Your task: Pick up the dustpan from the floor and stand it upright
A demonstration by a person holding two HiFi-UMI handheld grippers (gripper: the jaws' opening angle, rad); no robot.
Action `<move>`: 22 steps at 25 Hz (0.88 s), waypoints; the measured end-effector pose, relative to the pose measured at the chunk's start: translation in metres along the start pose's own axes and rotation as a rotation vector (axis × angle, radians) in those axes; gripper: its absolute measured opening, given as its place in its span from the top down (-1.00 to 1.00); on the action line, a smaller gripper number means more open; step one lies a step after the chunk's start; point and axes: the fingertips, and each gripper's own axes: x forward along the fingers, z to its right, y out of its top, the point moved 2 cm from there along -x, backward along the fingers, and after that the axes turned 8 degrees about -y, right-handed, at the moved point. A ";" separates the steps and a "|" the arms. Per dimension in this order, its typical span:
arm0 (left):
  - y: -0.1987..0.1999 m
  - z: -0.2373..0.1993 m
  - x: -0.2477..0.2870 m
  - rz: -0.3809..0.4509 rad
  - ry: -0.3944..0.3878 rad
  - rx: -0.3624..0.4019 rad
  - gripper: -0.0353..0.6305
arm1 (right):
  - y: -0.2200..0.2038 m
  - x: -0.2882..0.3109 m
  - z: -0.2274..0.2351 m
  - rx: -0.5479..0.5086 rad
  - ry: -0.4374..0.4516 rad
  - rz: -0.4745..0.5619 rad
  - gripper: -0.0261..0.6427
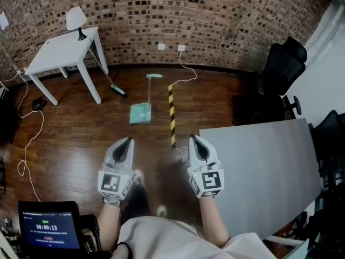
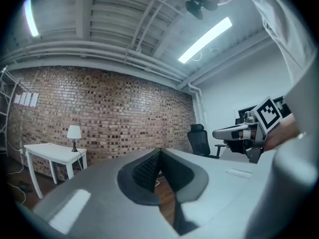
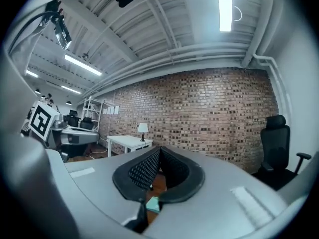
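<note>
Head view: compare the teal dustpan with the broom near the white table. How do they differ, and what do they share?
The dustpan has a broad, flat pan, while the broom ends in a small, narrow head. The dustpan lies out on open floor beside the striped tape, whereas the broom slants in beside the white table. Both have teal heads and long thin handles.

Glossy dark wood floor [image 1: 70,144], rough brick wall [image 1: 226,20], smooth teal plastic-looking dustpan [image 1: 140,113]. Matt grey plastic on left gripper [image 1: 128,141] and right gripper [image 1: 193,139], dimpled black pads [image 3: 142,171] inside. Smooth matt white table [image 1: 59,50].
</note>
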 end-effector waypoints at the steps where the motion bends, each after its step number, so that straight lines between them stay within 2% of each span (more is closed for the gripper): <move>1: 0.004 0.009 -0.012 -0.001 0.003 -0.003 0.89 | 0.001 -0.017 0.000 -0.001 -0.001 -0.006 0.89; 4: 0.014 0.033 -0.040 -0.004 0.001 -0.006 0.89 | 0.006 -0.059 0.002 -0.011 0.002 -0.014 0.89; 9: 0.020 0.054 -0.067 -0.010 -0.020 -0.006 0.89 | 0.010 -0.093 0.001 0.005 -0.009 -0.010 0.89; 18: 0.033 0.056 -0.097 -0.001 -0.050 0.005 0.89 | 0.011 -0.115 -0.029 0.047 -0.029 -0.025 0.89; 22: 0.039 0.054 -0.100 0.010 -0.055 0.011 0.89 | 0.015 -0.114 -0.035 0.027 -0.036 -0.033 0.89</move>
